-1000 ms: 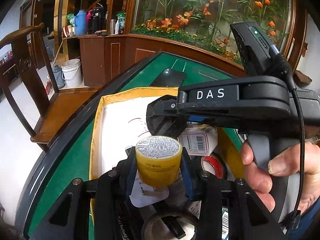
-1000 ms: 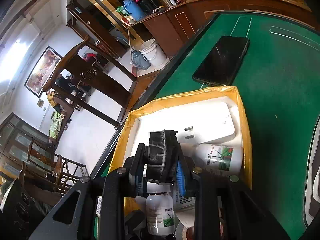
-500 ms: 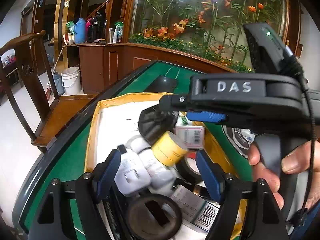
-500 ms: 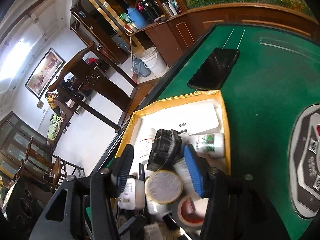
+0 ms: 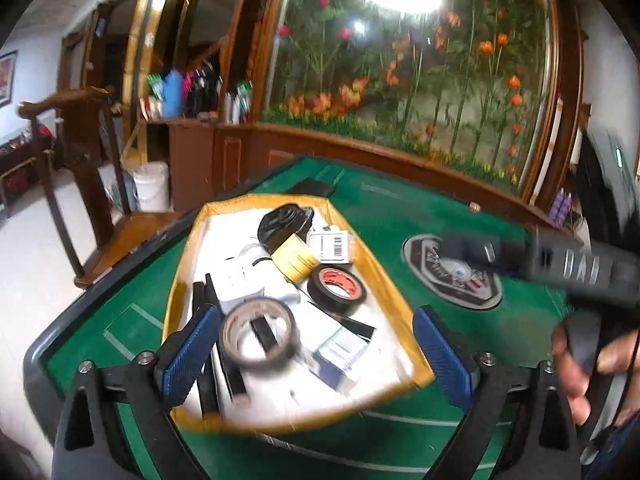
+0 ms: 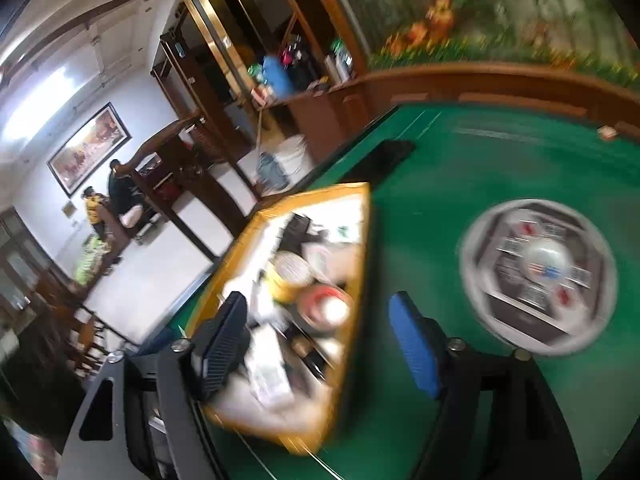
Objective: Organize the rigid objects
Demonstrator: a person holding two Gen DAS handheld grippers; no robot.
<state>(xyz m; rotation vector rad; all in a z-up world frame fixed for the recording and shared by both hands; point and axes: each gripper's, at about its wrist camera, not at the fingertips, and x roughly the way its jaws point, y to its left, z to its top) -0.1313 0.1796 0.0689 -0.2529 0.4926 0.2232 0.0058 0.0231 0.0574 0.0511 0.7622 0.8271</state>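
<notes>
A yellow-rimmed box [image 5: 384, 276] sits on the green table and holds several rigid objects: a yellow tape roll [image 5: 294, 258], a black tape roll with a red core [image 5: 338, 286], a grey tape roll [image 5: 258, 330], a black ribbed object [image 5: 282, 224], white plugs and small cartons. My left gripper [image 5: 316, 356] is open and empty, raised above the box's near end. My right gripper [image 6: 320, 344] is open and empty, above the box's right rim [image 6: 362, 264]; its body also shows blurred at the right of the left wrist view [image 5: 580, 272].
A round grey control panel [image 5: 452, 272] is set into the table centre, also in the right wrist view [image 6: 538, 276]. A black phone [image 5: 312, 188] lies beyond the box. A wooden chair [image 5: 80, 184] and a white bucket [image 5: 150, 184] stand left of the table.
Both grippers opened: the left let go of the yellow tape roll, the right of the black ribbed object, both now in the box. Both grippers then pulled up and back.
</notes>
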